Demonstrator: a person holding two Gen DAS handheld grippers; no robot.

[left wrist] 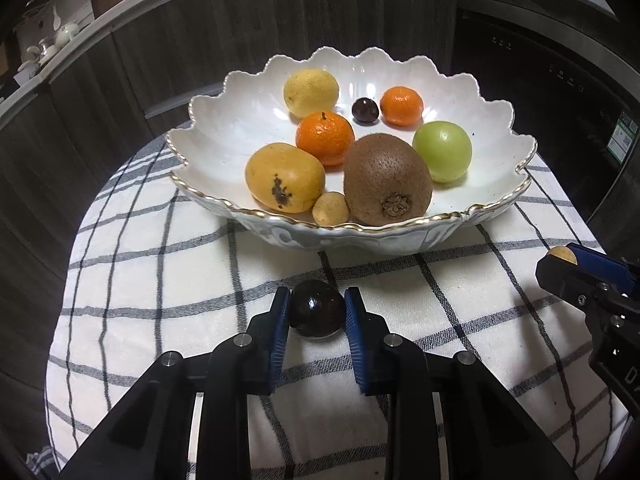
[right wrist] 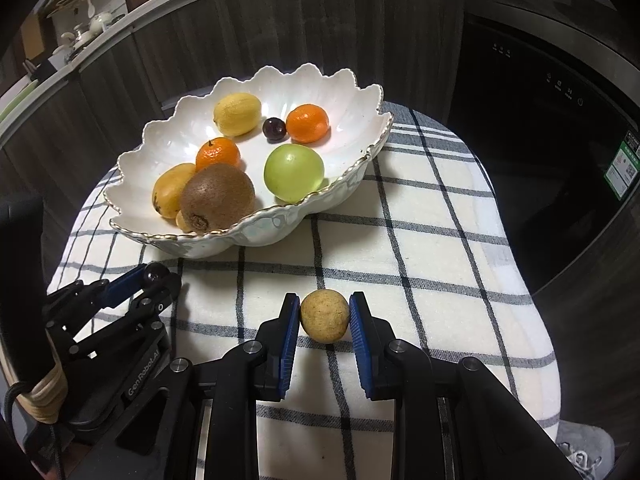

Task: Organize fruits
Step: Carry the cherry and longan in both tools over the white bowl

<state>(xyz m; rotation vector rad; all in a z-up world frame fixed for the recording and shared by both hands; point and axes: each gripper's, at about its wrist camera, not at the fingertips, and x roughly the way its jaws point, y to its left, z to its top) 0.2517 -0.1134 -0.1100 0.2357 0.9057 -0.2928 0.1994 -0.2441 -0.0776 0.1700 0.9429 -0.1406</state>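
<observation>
White scalloped bowl (left wrist: 500, 176), upper centre, already held eight fruits; left gripper (left wrist: 317, 314) clasped a dark plum (left wrist: 317, 314), right gripper (right wrist: 324, 322) a tan longan (right wrist: 324, 322), both unplaced.

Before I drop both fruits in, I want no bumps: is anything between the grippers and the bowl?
Nothing visible: only bare checked cloth lies between dark plum, longan and scalloped bowl.
</observation>
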